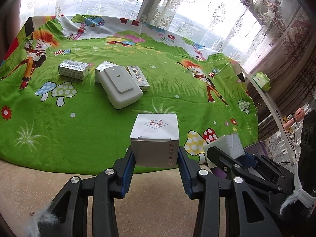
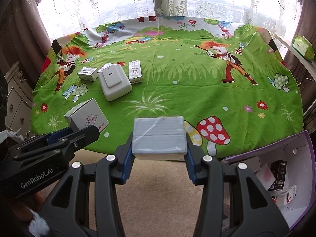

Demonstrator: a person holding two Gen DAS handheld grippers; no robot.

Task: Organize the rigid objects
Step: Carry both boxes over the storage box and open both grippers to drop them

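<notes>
Here both jaws are loaded: the left gripper (image 1: 157,156) clamps the white cube box (image 1: 155,138), the right gripper (image 2: 159,154) the grey taped box (image 2: 159,137). The purple bin (image 2: 308,169) sits low to the right, nearest the right gripper. Farther off on the table (image 2: 177,90), 4 items cluster around the white case (image 2: 114,84).

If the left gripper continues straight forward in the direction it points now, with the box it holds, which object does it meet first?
Probably the white plastic case, which lies ahead on the green cloth, slightly left of centre. The left gripper holds the JIYIN box above the cloth's near edge, so height may let it pass over.
</notes>
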